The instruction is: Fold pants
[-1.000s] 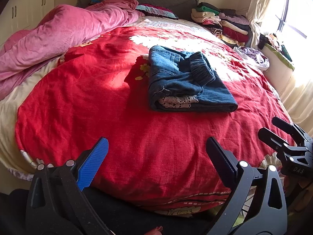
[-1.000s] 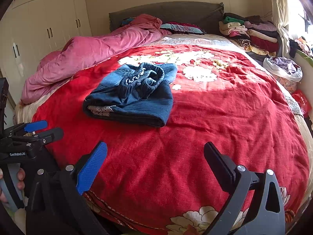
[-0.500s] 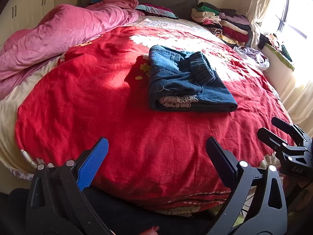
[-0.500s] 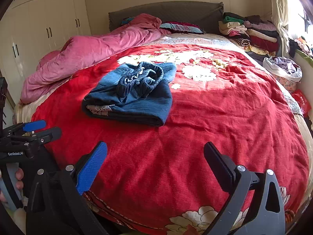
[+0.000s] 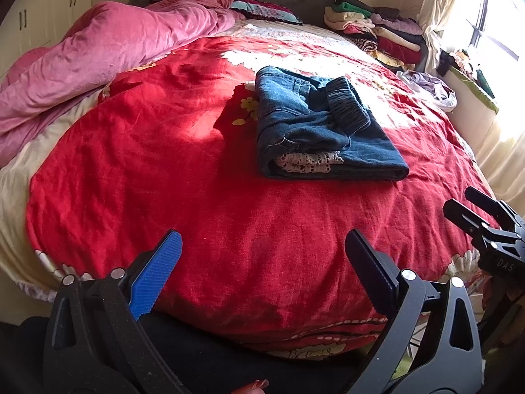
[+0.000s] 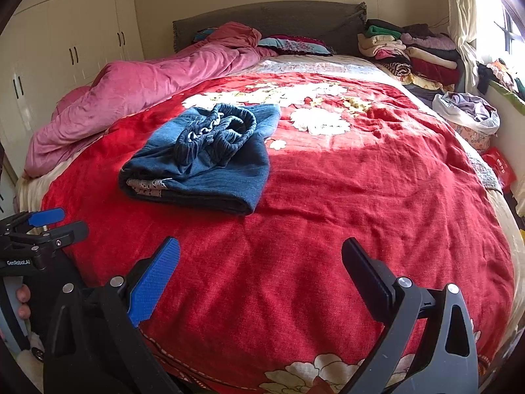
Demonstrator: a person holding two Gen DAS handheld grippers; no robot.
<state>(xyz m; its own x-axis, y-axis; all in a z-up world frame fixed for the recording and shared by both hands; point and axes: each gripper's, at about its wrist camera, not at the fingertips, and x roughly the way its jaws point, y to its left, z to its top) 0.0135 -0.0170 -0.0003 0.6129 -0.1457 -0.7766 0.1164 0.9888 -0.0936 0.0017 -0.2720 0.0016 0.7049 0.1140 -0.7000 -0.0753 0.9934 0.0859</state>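
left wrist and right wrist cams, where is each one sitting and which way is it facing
Left wrist: on the left gripper at the bed's foot, facing the headboard; own open fingers, plus the right gripper at right.
Right wrist: on the right gripper, same facing; own open fingers, the left gripper at left.
Shared: folded pants on the red bedspread, pink duvet, clothes stack.

- Folded pants (image 5: 315,131) lie on the bedspread (image 5: 164,170), near the middle of the bed.
- A bunched duvet (image 5: 108,49) lies along the bed's left side.
- Stacked clothes (image 5: 377,32) sit at the far right corner, beside the headboard (image 6: 269,23).
- Both grippers, left gripper (image 5: 262,252) and right gripper (image 6: 261,259), hang over the near edge, well apart from the pants.
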